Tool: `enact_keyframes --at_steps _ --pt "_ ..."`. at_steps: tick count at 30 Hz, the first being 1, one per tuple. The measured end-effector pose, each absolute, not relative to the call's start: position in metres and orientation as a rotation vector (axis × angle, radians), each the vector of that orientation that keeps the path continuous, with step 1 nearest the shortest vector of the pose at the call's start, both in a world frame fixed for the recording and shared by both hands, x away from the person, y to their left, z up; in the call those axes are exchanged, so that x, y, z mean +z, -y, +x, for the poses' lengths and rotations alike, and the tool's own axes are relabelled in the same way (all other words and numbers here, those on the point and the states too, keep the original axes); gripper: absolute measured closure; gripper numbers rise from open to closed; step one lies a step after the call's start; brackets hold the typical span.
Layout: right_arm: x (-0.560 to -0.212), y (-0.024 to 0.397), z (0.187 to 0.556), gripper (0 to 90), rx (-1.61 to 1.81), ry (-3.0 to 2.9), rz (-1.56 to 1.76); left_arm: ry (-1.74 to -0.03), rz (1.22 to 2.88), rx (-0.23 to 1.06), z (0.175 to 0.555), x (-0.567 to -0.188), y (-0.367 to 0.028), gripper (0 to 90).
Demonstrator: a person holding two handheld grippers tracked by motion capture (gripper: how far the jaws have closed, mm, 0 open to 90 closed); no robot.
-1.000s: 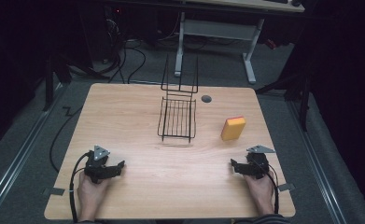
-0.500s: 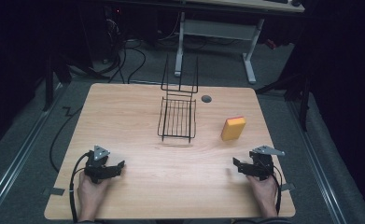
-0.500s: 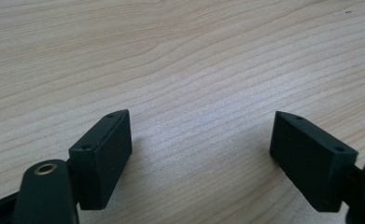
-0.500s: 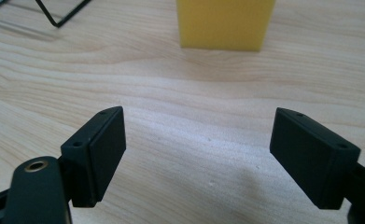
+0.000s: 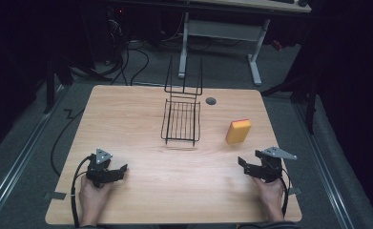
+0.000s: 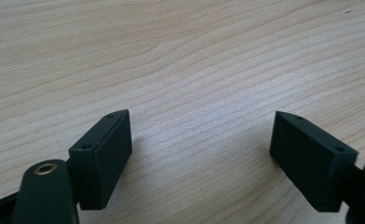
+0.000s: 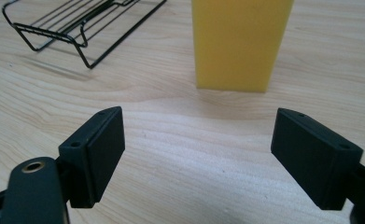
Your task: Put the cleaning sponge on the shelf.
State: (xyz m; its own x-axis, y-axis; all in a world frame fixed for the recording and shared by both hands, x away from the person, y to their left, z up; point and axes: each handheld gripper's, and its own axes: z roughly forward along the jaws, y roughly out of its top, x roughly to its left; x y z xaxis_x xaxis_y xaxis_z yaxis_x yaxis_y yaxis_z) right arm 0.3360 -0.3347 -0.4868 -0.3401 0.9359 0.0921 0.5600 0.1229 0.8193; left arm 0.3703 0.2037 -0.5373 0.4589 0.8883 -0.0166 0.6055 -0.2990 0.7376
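Between the right gripper's (image 7: 198,156) two black jaws lies nothing but bare wood: they stand apart, having just been opening a little, with no thing caught in the gap. From that gripper's own camera, the yellow sponge (image 7: 242,43) stands upright at about twelve o'clock, near but apart from the jaw tips, and the black wire rack (image 7: 84,23) lies farther off at about ten o'clock. Seen from the high view, the right gripper (image 5: 246,165) sits at roughly four o'clock on the wooden table (image 5: 141,124), held in the person's right hand (image 5: 271,192), with the sponge (image 5: 238,131) just beyond it toward one o'clock. The rack (image 5: 181,120) rests near the table's middle, toward twelve o'clock, well apart from both grippers. Over at about eight o'clock the left gripper (image 5: 122,170) rests low over the tabletop in the left hand (image 5: 93,200); its own camera shows its jaws spread wide over bare wood grain (image 6: 199,144)
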Motion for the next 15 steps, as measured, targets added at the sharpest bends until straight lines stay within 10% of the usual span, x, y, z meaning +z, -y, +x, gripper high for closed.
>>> enact_keyframes --at_steps 15 --pt "-0.469 0.332 0.342 14.0 1.182 -1.887 1.393 -1.242 2.022 0.526 0.37 -0.537 -0.204 21.5"
